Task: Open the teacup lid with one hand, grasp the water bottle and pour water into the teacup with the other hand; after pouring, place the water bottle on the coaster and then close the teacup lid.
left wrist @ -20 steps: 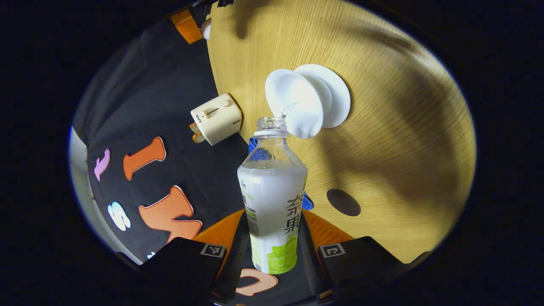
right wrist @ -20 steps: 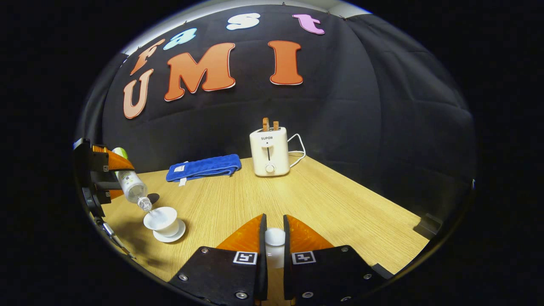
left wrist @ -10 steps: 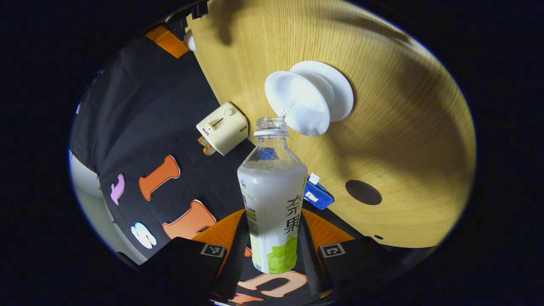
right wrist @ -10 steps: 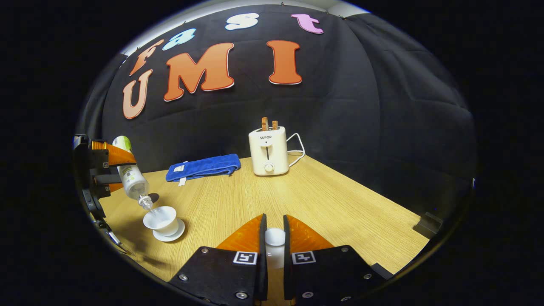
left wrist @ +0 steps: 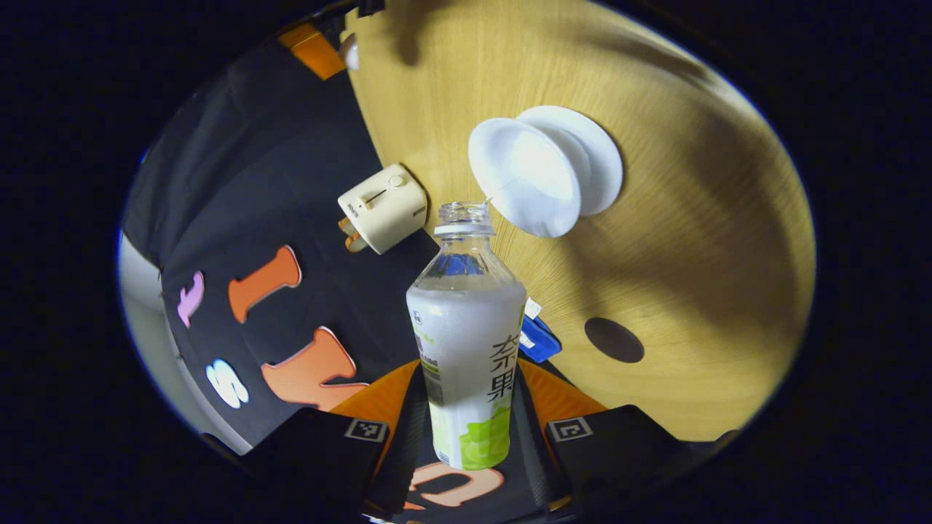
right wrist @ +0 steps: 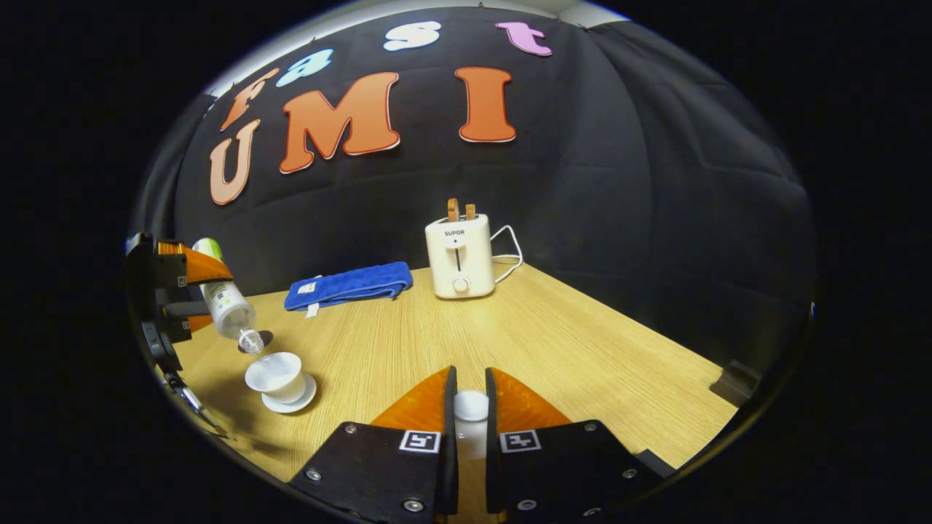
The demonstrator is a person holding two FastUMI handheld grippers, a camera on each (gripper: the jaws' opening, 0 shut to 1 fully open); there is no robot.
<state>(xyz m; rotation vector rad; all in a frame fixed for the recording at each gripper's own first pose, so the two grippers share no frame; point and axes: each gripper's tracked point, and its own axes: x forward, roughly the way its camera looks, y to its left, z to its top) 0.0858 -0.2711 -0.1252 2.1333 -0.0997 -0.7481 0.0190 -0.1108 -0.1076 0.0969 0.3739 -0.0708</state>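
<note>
Two grippers grip: the left gripper clamps the tilted water bottle above the teacup; the right gripper pinches the teacup lid.

Toaster stands upright at table's far edge by the black wall, two brown slices sticking out of the slots, white cord looping off its right side. Blue towel lies folded flat to toaster's left, white tag at its near left end. Wood-grain tabletop. In the left gripper view toaster and towel sit at table's edge.
</note>
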